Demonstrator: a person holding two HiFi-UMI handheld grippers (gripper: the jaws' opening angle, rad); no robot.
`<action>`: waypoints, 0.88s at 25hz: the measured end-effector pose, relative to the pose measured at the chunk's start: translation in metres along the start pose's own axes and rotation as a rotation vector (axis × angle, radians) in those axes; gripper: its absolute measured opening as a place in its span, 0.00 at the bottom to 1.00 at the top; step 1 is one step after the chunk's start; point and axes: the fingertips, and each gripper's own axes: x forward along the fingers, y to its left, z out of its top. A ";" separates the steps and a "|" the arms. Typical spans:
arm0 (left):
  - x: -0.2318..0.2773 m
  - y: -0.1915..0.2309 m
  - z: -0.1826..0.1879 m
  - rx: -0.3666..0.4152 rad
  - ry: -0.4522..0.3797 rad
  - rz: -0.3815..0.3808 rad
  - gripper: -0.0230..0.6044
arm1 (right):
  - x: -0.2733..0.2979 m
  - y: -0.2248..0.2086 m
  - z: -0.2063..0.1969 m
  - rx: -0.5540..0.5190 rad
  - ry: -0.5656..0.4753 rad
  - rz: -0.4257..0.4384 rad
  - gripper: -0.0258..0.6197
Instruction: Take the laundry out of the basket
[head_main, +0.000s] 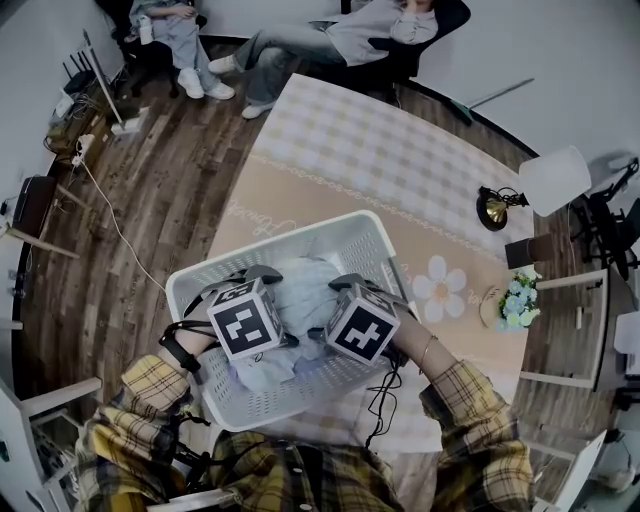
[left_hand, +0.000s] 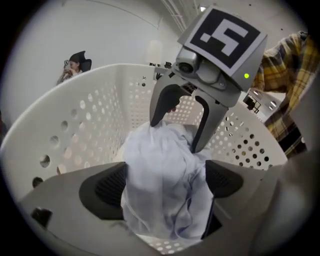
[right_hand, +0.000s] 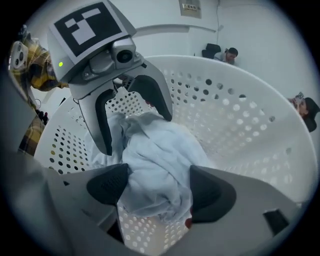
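Observation:
A white perforated laundry basket (head_main: 200, 275) stands on the table in front of me. A pale blue-white garment (head_main: 305, 285) lies bunched inside it. Both grippers reach down into the basket facing each other. The left gripper (left_hand: 167, 185) is open, and the garment (left_hand: 160, 170) fills the gap between its pads. The right gripper (right_hand: 157, 187) is open too, with the same garment (right_hand: 155, 155) heaped between its pads. Each gripper shows in the other's view, straddling the far end of the cloth: the right gripper (left_hand: 175, 136) and the left gripper (right_hand: 136, 131).
The table carries a checked beige cloth (head_main: 400, 160). At its right edge stand a desk lamp (head_main: 550, 180) and a small pot of flowers (head_main: 515, 300). Two people sit beyond the table's far end (head_main: 350, 40) (head_main: 175, 30). Basket walls (right_hand: 240, 125) enclose both grippers.

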 end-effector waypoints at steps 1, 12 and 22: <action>0.004 0.001 -0.004 -0.002 0.023 -0.001 0.86 | 0.005 -0.001 -0.002 0.002 0.012 0.008 0.68; 0.027 -0.007 -0.034 0.048 0.186 -0.032 0.82 | 0.026 -0.002 -0.010 0.026 0.062 0.041 0.48; 0.013 0.016 -0.024 0.027 0.182 0.107 0.17 | 0.011 -0.007 0.003 0.095 -0.030 0.029 0.18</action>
